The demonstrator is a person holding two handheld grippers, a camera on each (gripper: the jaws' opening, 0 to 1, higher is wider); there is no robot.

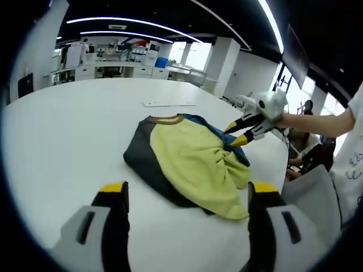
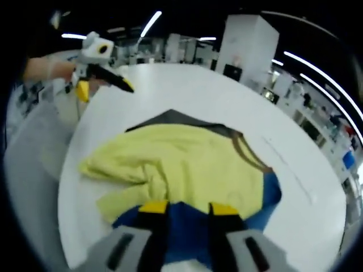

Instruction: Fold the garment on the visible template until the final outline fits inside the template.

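A crumpled garment (image 1: 187, 156), yellow with a dark grey side, a blue part and a brown collar (image 1: 167, 119), lies on the white round table (image 1: 74, 130). My left gripper (image 1: 188, 190) is open wide, its fingertips either side of the garment's near edge. My right gripper (image 1: 236, 134) comes in from the right, jaws a little apart at the blue edge. In the right gripper view, the right gripper (image 2: 188, 208) hangs open just over the blue fabric (image 2: 187, 226), with the yellow cloth (image 2: 181, 164) beyond. The left gripper (image 2: 105, 88) stands open past the garment. A thin pale template sheet (image 1: 169, 104) lies behind the garment.
A person's hand (image 1: 300, 120) holds the right gripper, with a white sleeve (image 1: 354, 147) at the far right. A grey chair back (image 1: 309, 195) stands by the table's right edge. Office desks (image 1: 113, 68) line the back wall. Bare tabletop spreads to the left.
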